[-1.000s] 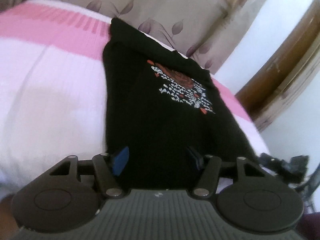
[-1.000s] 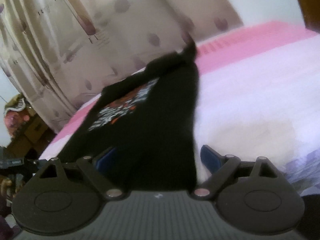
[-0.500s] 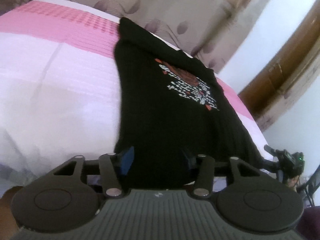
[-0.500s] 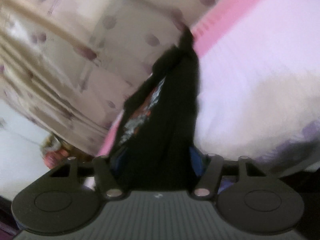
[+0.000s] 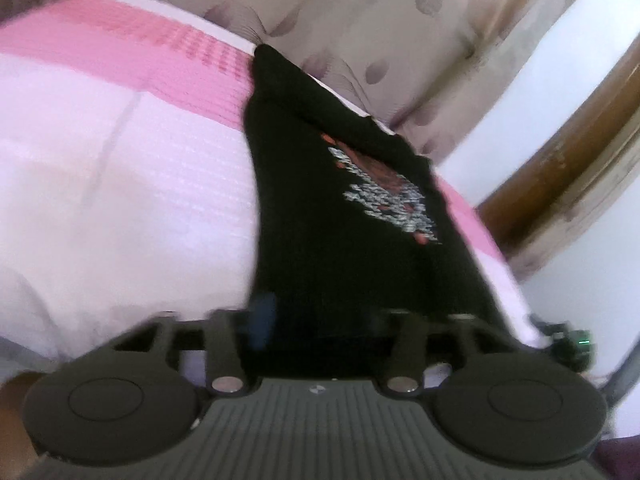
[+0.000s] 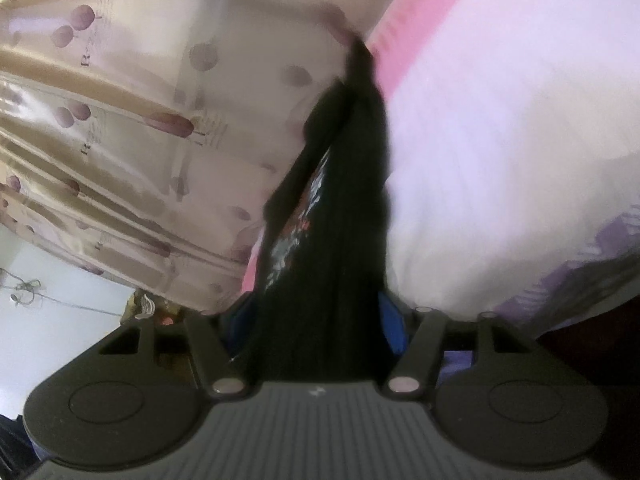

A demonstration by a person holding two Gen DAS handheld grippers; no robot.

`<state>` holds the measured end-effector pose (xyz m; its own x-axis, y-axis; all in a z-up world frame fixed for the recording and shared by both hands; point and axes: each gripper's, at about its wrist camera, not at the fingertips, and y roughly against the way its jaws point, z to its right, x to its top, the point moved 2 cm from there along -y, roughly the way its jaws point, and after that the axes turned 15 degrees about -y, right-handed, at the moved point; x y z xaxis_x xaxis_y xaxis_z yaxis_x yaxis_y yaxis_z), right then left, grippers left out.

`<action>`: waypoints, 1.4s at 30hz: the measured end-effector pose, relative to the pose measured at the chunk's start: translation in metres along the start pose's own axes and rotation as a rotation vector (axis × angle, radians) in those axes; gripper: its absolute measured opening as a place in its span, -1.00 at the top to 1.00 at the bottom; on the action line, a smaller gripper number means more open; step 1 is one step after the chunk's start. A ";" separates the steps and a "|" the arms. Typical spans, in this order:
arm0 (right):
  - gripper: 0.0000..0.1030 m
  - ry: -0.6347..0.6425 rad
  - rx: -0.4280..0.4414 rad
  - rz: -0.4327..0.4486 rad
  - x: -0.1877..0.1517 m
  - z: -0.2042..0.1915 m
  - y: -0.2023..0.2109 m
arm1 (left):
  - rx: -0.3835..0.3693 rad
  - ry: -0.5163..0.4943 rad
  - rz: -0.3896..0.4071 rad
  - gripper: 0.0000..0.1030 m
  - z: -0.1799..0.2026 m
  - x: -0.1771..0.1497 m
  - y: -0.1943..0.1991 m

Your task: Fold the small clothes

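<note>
A black shirt [image 5: 340,220] with a red and white print lies lengthwise on the pink and white bed [image 5: 120,180]. My left gripper [image 5: 320,320] is at the shirt's near hem, close to its left edge. It is shut on the cloth: one blue pad [image 5: 262,316] shows at the edge and the other is hidden under fabric. In the right wrist view the same shirt [image 6: 340,220] runs away from my right gripper [image 6: 316,320]. That gripper is rolled to one side. Its blue pads [image 6: 390,320] press a bunched strip of the hem from both sides.
A beige curtain [image 5: 380,40] with purple leaf prints hangs behind the bed [image 6: 500,140] and fills the left of the right wrist view [image 6: 120,120]. A brown wooden frame [image 5: 560,160] and white wall stand at right. A dark device with a green light [image 5: 576,340] sits at the bed's right corner.
My right gripper's jaws came in from wide apart onto the hem, and the gripper rolled, so the bed now tilts steeply. My left gripper's jaws narrowed slightly on the cloth.
</note>
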<state>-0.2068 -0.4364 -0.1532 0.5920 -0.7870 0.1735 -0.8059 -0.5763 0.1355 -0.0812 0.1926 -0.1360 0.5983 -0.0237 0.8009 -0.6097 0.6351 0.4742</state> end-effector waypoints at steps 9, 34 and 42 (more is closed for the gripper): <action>0.39 0.187 -0.120 -0.020 -0.011 -0.018 -0.010 | -0.034 -0.062 -0.114 1.00 0.011 -0.010 -0.019; 0.34 0.233 -0.145 -0.025 -0.017 -0.023 -0.014 | -0.040 -0.220 -0.078 1.00 0.044 -0.016 -0.029; 0.32 0.214 -0.133 -0.023 -0.016 -0.021 -0.014 | -0.022 -0.170 -0.028 0.04 0.030 -0.011 -0.003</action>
<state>-0.2042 -0.4112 -0.1372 0.6091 -0.7016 0.3697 -0.7929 -0.5482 0.2660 -0.1017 0.1674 -0.1351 0.5174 -0.1706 0.8386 -0.5810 0.6494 0.4906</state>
